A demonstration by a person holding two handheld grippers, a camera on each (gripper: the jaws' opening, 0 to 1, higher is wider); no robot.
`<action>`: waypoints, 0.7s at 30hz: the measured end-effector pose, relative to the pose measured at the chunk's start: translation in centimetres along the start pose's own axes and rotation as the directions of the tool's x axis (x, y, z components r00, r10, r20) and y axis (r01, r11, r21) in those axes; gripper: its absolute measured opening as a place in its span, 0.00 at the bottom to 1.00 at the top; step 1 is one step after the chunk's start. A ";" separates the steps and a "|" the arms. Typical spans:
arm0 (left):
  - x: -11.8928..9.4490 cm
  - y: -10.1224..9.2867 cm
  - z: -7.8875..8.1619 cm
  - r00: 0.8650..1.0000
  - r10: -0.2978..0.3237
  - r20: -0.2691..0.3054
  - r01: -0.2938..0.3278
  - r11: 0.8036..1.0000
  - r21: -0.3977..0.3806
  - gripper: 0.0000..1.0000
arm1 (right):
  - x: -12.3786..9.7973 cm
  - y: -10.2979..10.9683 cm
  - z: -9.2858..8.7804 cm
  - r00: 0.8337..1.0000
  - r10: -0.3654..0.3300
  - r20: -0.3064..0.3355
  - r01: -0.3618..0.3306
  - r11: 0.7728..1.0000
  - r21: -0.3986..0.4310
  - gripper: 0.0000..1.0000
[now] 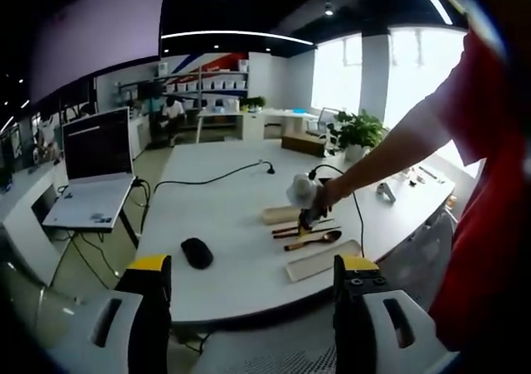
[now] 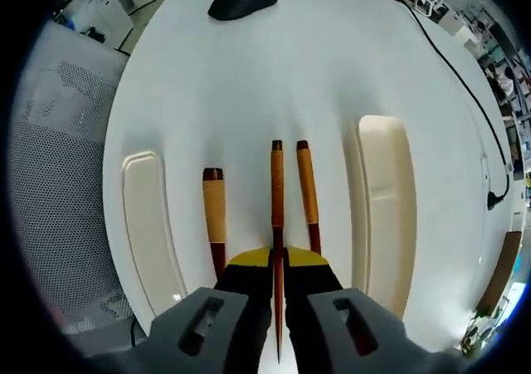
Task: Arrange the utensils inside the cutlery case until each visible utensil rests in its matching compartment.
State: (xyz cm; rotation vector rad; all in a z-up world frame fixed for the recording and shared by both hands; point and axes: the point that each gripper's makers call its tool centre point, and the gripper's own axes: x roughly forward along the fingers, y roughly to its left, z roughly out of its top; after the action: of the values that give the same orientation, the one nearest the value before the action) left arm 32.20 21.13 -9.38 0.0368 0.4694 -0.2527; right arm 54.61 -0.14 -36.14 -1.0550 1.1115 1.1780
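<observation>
Left gripper view: the left gripper [image 1: 252, 295] hovers off the desk [image 1: 224, 208], fingers [image 1: 152, 299] spread wide and empty. Right gripper view: the right gripper [image 2: 278, 279] pinches the middle chopstick [image 2: 277, 216], lying between spoon [image 2: 215, 216] and second chopstick [image 2: 307, 193], flanked by case halves [image 2: 151, 225].

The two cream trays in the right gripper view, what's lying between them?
Three wooden utensils lie side by side on the table between the trays; the right gripper is shut on the middle utensil.

A black mouse [image 1: 197, 252] lies on the white table [image 1: 224, 200], laptop [image 1: 98, 154] beyond.
</observation>
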 end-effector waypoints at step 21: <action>0.3 0.2 0.2 1.000 -0.008 0.020 0.008 1.000 0.002 0.81 | -0.3 -0.1 -0.3 1.000 -0.001 0.011 0.001 1.000 -0.013 0.00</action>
State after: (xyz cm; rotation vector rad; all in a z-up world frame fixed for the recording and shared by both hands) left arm 32.60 21.27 -9.29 0.0342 0.4500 -0.2609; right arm 54.70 -0.47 -35.86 -1.0575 1.0962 1.1902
